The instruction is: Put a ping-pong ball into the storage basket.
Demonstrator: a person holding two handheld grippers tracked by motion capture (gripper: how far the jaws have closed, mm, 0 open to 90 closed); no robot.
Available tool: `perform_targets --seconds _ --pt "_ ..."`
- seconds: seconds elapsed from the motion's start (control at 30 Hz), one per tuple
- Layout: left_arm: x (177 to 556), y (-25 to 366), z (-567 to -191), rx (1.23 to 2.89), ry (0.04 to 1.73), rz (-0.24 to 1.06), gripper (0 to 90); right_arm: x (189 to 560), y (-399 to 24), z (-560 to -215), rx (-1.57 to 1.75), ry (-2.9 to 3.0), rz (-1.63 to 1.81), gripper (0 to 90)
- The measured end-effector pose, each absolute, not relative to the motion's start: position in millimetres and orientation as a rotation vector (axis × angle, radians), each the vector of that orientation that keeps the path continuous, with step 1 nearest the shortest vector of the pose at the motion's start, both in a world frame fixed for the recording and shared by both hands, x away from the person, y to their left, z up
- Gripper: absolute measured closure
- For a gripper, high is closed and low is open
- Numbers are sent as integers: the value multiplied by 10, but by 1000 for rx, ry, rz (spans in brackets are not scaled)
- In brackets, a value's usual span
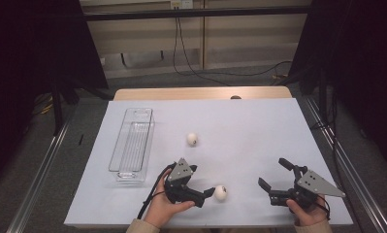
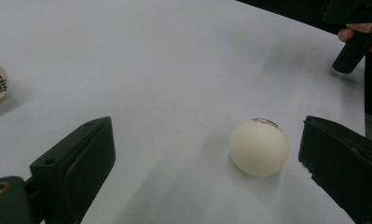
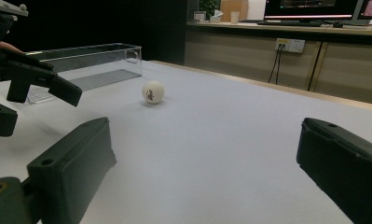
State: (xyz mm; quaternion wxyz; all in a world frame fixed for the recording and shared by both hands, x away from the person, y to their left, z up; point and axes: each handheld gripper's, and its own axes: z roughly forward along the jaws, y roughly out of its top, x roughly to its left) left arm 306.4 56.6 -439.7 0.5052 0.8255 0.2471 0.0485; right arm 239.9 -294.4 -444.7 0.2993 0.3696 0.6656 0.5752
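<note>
Bracketing near ball [image 2: 259, 147], left gripper [image 2: 207, 158] spread

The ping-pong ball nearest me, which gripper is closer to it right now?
Left. The left gripper is open with the near ball between its jaws, untouched. The right gripper, also open, sits well off to the ball's right.

Clear plastic bin [image 1: 132, 145] at bench left, long axis running away from near edge. White sheet [image 1: 259, 141] covers bench [image 1: 201, 92]; wood edge exposed at far side. Black cables [image 1: 191, 68] on floor beyond. Wall socket [image 3: 290, 45] behind.
</note>
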Motion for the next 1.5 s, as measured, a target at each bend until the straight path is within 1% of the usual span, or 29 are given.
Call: perform_targets --seconds 1.03,1.5 --pt "3032 392 -4432 2035 578 49 55 2390 -2911 -4434 966 1775 1527 27" --pt "3040 285 -4473 2075 556 25 102 2399 -2909 -4431 968 1774 1528 27"
